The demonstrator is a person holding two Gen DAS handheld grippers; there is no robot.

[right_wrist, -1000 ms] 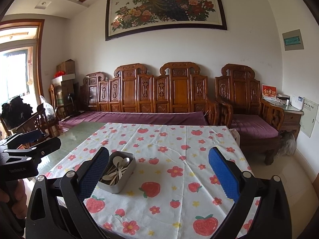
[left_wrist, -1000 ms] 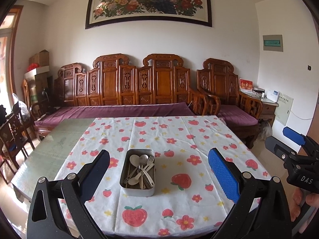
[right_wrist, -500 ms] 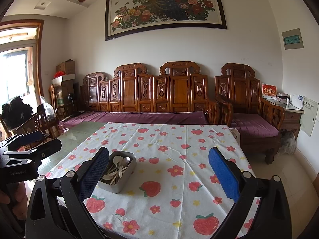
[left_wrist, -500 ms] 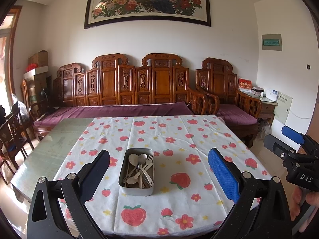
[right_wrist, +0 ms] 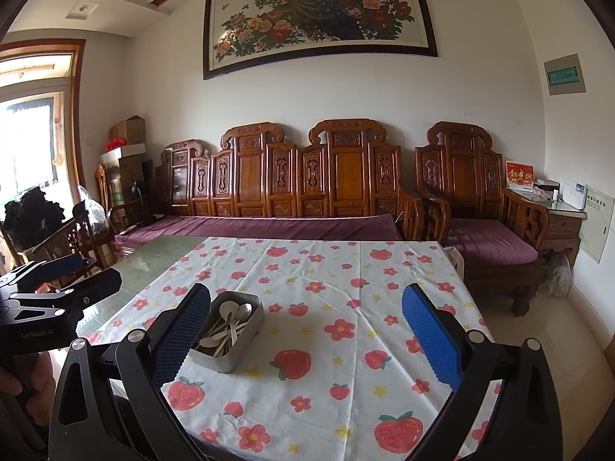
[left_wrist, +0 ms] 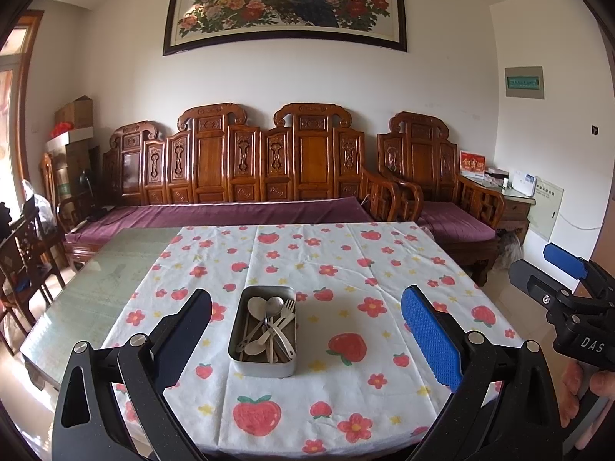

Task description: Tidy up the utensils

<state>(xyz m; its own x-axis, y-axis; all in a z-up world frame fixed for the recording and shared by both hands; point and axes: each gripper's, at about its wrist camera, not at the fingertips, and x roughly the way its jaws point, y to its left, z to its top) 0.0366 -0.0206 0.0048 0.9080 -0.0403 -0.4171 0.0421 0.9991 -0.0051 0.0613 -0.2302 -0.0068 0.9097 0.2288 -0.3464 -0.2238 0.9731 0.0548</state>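
On strawberry-print white tablecloth: rectangular metal tin full of steel spoons and forks. My left gripper and right gripper both spread wide, empty. "DAS" printed on right one.

One tin, two open grippers

A home's living room. A long carved wooden bench with purple cushions runs along the white wall, with a matching armchair beside it. Above hangs a framed peacock-and-peony painting. In front stands a glass-topped table partly covered by a strawberry-print cloth. Cardboard boxes are stacked in the corner near a window.
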